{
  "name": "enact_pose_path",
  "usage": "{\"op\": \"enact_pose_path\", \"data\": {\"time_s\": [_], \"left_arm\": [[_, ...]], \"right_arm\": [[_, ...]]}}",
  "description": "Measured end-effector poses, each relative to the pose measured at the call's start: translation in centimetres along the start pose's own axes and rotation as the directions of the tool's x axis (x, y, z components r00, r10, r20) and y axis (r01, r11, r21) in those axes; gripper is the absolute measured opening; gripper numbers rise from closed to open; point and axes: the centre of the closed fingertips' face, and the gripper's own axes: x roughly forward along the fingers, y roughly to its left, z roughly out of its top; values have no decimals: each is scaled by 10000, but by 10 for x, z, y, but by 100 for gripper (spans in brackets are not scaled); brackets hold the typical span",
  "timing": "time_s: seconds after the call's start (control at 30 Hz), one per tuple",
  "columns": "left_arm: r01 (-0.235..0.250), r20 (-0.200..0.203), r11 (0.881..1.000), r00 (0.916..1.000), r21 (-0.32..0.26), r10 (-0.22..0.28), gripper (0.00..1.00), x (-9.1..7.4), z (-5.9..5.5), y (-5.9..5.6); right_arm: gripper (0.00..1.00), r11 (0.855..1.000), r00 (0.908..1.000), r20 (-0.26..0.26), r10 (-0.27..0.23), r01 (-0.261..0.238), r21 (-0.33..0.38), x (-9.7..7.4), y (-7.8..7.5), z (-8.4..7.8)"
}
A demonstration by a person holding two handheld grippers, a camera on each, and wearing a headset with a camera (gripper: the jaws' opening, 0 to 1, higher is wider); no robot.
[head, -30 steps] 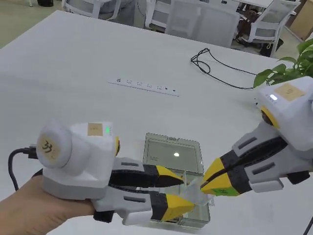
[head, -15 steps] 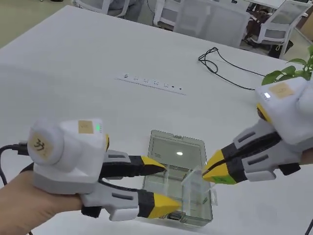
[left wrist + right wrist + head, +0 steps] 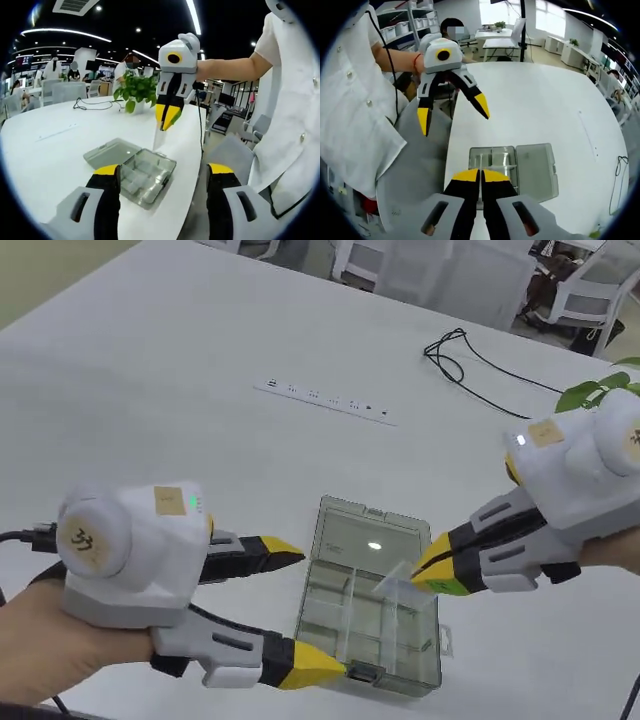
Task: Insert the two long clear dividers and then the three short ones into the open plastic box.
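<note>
Done: we see dividers (image 3: 350,608) standing in the plastic box (image 3: 352,540).
Remaining: right gripper (image 3: 425,575) clamps one clear divider (image 3: 398,585); left gripper (image 3: 310,612) spread wide.

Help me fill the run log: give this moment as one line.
left gripper: open, empty | right gripper: shut on clear divider | divider: held above plastic box | box: lid open, seated dividers inside

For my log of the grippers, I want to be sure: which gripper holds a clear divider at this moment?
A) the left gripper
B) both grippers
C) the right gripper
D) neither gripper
C: the right gripper is shut on a clear divider above the open plastic box, while the left gripper stands open and holds nothing.
</note>
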Motion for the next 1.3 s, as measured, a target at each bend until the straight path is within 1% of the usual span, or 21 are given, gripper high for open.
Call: {"op": "enact_pose_path", "data": {"time_s": [0.13,0.27,0.37,0.5,0.6,0.63,0.7,0.87,0.93,1.1,1.2,1.3], "left_arm": [[-124,-219,9999,9997,58,125,80,1,-8,5],[-197,-445,9998,9988,91,200,84,1,-15,9],[-304,-485,9994,9983,155,311,91,1,-18,12],[-280,-556,9996,9980,106,286,92,1,-20,12],[-383,-543,9993,9978,12,383,97,2,-21,14],[-451,-513,9990,9977,14,451,99,2,-21,16],[-473,-498,9989,9976,-31,471,99,2,-20,17],[-483,-436,9988,9979,-91,479,99,3,-19,17],[-479,-446,9988,9979,-117,473,99,3,-19,17],[-448,-515,9989,9977,-154,439,99,3,-22,16],[-437,-483,9988,9979,-198,427,99,4,-21,16],[-445,-473,9988,9979,-216,435,99,5,-22,16]], "right_arm": [[3,9999,9999,-2,-109,109,104,10,-9,-4],[3,9995,9998,64,-191,189,265,21,-16,-11],[3,9984,9996,128,-242,235,505,30,-21,-19],[3,9975,9995,202,-228,214,670,39,-25,-29],[3,9966,9992,348,-216,188,805,43,-26,-32],[3,9962,9990,403,-205,170,857,45,-29,-34],[3,9957,9990,403,-208,170,912,48,-32,-38],[3,9959,9994,310,-173,144,896,52,-32,-43],[3,9959,9995,255,-170,147,887,52,-32,-45],[3,9960,9994,306,-169,141,886,52,-33,-44],[3,9969,9994,300,-182,158,766,53,-32,-43],[3,9995,9994,259,-226,220,228,55,-28,-42]]}}
